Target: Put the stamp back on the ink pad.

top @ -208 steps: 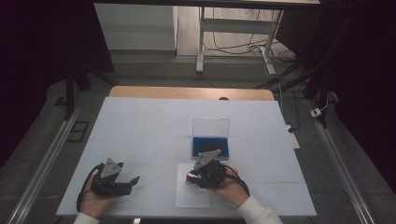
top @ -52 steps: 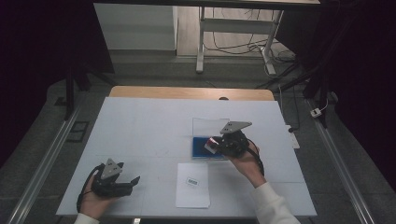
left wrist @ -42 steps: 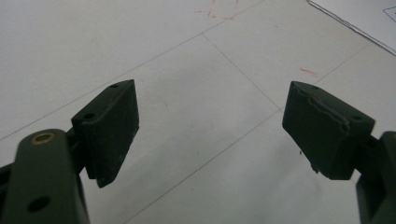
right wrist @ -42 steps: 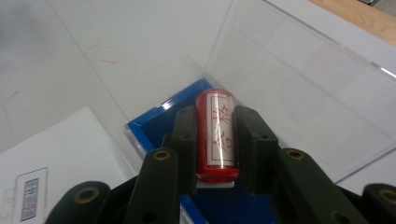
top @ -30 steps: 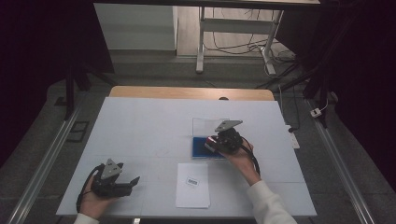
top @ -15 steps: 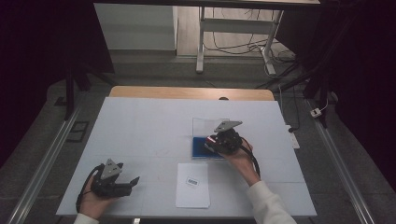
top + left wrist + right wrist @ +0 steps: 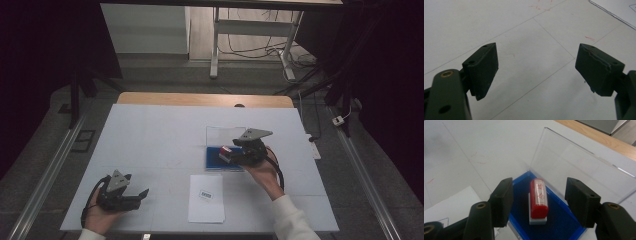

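Observation:
A red stamp [image 7: 538, 197] with a white base lies on its side in the blue ink-pad case [image 7: 564, 225], whose clear lid [image 7: 574, 167] stands up behind it. My right gripper [image 7: 541, 201] hovers over the case. Its jaws have just been opening and now stand apart on either side of the stamp without touching it. From above, the right gripper [image 7: 231, 155] reaches over the case [image 7: 215, 162] toward the stamp [image 7: 225, 151]. My left gripper [image 7: 140, 196] rests at the table's front left, open and empty, as the left gripper [image 7: 536, 72] shows over bare table.
A white sheet of paper [image 7: 206, 199] with a small stamped mark [image 7: 205, 194] lies near the front edge, between the two hands. Its corner [image 7: 446, 205] shows left of the case. The table's wooden far edge [image 7: 200, 99] runs behind the white top.
The right gripper went from the paper to the blue case and sank onto it. Its jaws have spread and the stamp now lies free in the case. The left gripper stayed put.

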Demonstrator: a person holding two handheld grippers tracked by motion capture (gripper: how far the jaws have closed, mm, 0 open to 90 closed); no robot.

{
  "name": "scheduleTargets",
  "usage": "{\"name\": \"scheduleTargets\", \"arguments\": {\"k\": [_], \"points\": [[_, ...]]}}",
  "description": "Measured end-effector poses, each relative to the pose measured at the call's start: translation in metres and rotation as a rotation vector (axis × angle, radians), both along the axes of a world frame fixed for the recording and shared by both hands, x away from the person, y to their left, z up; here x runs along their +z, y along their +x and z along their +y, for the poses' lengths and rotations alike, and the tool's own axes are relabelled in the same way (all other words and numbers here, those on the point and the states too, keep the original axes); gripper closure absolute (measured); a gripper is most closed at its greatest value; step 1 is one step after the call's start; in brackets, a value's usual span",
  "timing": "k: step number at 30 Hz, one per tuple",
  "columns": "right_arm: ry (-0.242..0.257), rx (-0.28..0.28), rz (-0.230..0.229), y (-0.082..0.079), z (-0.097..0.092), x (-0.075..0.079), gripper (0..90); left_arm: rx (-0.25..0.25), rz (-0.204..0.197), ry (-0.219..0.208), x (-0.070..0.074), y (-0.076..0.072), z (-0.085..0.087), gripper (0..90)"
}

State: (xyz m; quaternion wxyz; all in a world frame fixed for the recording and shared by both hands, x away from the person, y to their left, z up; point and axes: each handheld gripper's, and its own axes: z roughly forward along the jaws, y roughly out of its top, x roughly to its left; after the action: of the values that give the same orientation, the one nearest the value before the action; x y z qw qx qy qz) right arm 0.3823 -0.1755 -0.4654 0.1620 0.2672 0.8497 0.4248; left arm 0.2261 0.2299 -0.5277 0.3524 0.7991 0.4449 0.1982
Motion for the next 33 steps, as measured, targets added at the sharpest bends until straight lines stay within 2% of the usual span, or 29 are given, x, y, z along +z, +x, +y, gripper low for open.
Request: {"name": "scheduleTargets", "arguments": {"k": [4,10,16,24,33], "points": [[-0.002,0.004,-0.028,-0.009,-0.006,0.003,37.5,0.0,0.0,-0.009,0.001,0.0,0.0,19.2],[-0.011,0.003,-0.045,-0.023,-0.016,0.005,36.3,-0.007,-0.009,-0.024,0.004,-0.002,-0.001,19.1],[-0.006,-0.013,-0.038,-0.039,-0.031,0.0,36.2,-0.011,-0.01,-0.028,0.005,-0.002,-0.001,19.0],[-0.012,-0.047,-0.047,-0.065,-0.061,-0.006,36.1,-0.029,-0.01,-0.032,0.006,-0.004,-0.004,19.0],[0.012,-0.085,-0.048,-0.094,-0.098,-0.016,35.9,-0.038,-0.006,-0.027,0.004,-0.005,-0.007,19.0]]}}
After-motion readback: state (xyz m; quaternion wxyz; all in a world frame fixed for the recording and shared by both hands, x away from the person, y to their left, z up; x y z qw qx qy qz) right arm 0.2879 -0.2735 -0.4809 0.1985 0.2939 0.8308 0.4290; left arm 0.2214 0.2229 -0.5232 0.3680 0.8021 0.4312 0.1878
